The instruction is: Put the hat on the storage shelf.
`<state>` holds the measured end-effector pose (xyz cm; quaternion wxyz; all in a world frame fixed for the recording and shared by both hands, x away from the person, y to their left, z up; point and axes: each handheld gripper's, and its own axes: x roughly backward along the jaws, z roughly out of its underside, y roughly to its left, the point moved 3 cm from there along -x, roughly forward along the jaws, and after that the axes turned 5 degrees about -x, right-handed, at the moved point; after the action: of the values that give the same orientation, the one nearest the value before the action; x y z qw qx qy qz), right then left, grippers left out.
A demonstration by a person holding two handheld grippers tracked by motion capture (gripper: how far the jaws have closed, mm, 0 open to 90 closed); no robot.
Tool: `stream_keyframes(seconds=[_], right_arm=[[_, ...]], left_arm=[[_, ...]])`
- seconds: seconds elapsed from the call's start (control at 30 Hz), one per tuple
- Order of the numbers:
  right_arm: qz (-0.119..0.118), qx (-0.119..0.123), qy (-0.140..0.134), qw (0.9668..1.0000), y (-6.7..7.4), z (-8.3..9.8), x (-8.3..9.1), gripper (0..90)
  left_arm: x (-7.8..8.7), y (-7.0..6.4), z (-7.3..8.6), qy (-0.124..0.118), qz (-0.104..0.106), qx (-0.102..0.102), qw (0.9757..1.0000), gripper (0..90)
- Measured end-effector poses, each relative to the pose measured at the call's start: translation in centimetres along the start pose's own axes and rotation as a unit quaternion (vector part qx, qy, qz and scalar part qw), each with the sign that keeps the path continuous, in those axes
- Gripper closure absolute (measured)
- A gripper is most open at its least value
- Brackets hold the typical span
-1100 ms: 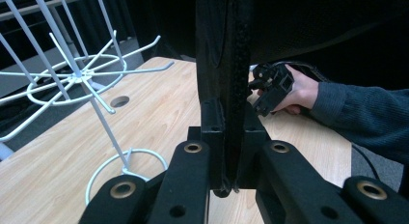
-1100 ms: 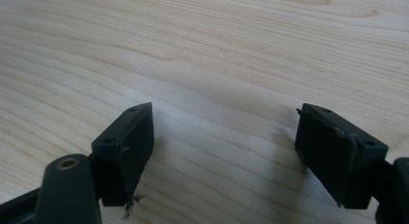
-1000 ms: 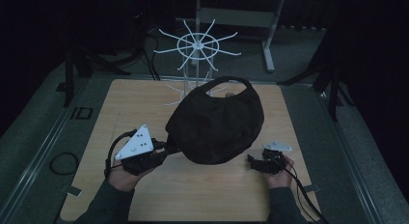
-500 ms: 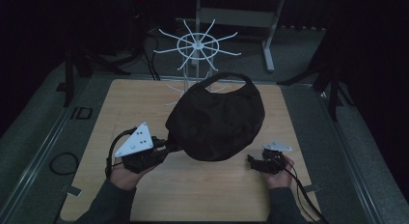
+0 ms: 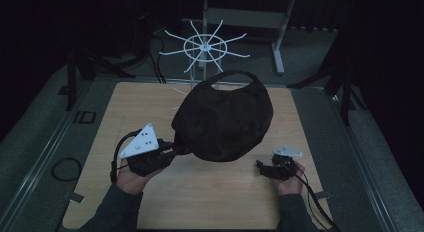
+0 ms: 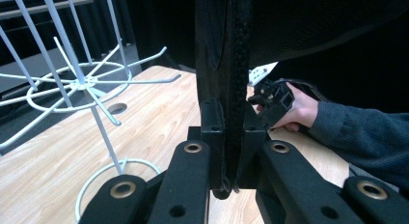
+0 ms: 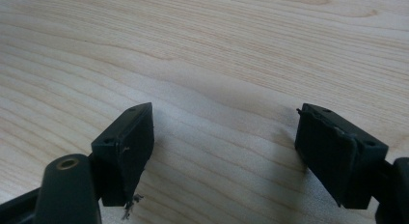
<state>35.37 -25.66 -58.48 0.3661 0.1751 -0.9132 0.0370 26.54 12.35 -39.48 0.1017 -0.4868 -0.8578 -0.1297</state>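
Note:
A black fabric cap [image 5: 225,117] hangs above the wooden table [image 5: 210,202], held by its edge at the lower left. My left gripper [image 5: 172,151] is shut on that edge; in the left gripper view the cap's thick black band [image 6: 222,50] runs up from between the closed jaws of the left gripper [image 6: 226,122]. A white wire hook stand [image 5: 205,44] rises at the table's far edge behind the cap. My right gripper [image 5: 261,167] rests low at the front right, and in its own view the right gripper [image 7: 224,137] stands open over bare wood.
The stand's ring base and spokes [image 6: 72,84] show left of the cap in the left gripper view. A round hole [image 6: 117,108] sits in the tabletop near the base. Dark floor, cables and a grey frame [image 5: 280,37] lie beyond the table.
The left gripper and the cap have shifted slightly up and toward the stand. The right gripper has stayed in place, open.

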Motion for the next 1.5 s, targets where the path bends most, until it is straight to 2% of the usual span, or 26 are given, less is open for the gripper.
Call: stream_keyframes(seconds=[0.9,1.5], right_arm=[[0.0,0.001,-0.001,1.0,0.0,0.0,0.0,21.1],[0.0,0.001,-0.001,1.0,0.0,0.0,0.0,21.1]], left_arm=[[-0.8,1.1,0.7,-0.007,0.0,0.031,0.9995,86.2],[-1.1,1.9,1.4,-0.016,0.003,0.058,0.9982,86.2]])
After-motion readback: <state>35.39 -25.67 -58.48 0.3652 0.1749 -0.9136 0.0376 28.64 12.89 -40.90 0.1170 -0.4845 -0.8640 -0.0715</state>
